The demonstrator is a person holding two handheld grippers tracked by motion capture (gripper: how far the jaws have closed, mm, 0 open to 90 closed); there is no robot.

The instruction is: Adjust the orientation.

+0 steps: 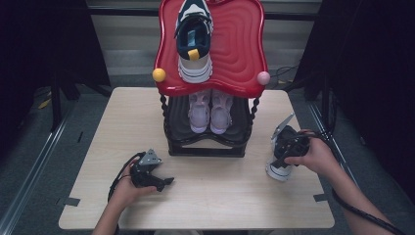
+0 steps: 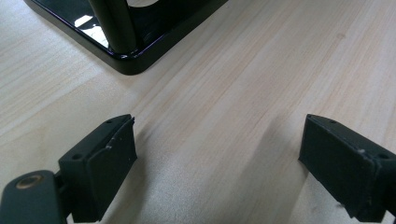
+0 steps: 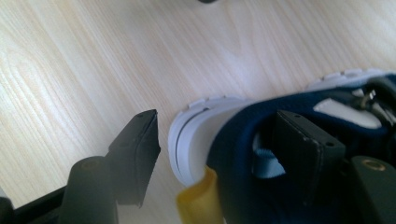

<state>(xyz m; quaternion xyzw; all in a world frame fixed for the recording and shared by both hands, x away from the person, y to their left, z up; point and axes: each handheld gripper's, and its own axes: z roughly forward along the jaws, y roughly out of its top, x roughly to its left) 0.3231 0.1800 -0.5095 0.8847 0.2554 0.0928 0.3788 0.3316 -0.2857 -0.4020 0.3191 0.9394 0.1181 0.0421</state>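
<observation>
Left gripper (image 1: 169, 181): black two-jaw tool with a grey three-cornered plate, lying low over the pale wood-grain worktop (image 1: 220, 196); jaws parted wide, nothing but bare wood between them.
Ahead of the left jaws: a corner of the glossy black base of the two-tier shoe rack (image 2: 126, 58), apart from both pads.
Rack, lower shelf: pair of small pale pink trainers (image 1: 209, 111), side by side, toes toward the person.
Rack, top: red ribbed scalloped plastic tray (image 1: 240, 54) carrying one navy-and-white trainer with a yellow heel tab (image 1: 194, 39).
Item in hand: matching navy-and-white trainer with white ridged rubber sole and yellow heel tab (image 3: 261, 154), standing on the worktop at the right, well apart from the rack.
Right gripper (image 3: 219, 149): jaws astride the heel; the far jaw sits inside the collar against the navy lining, the near jaw stands just outside the white heel with a sliver of worktop visible between. Not yet clamped; jaws open.
Handling, judged: light; padded fabric collar soft and will crush under the pads; heel counter and sole stiffer; rubber grippy, not fragile.
Where to hold, judged: heel wall between inner lining and outer counter, low enough to catch the stiff part, clear of the loose tab.
Caution, judged: toe will droop when lifted from the heel.
</observation>
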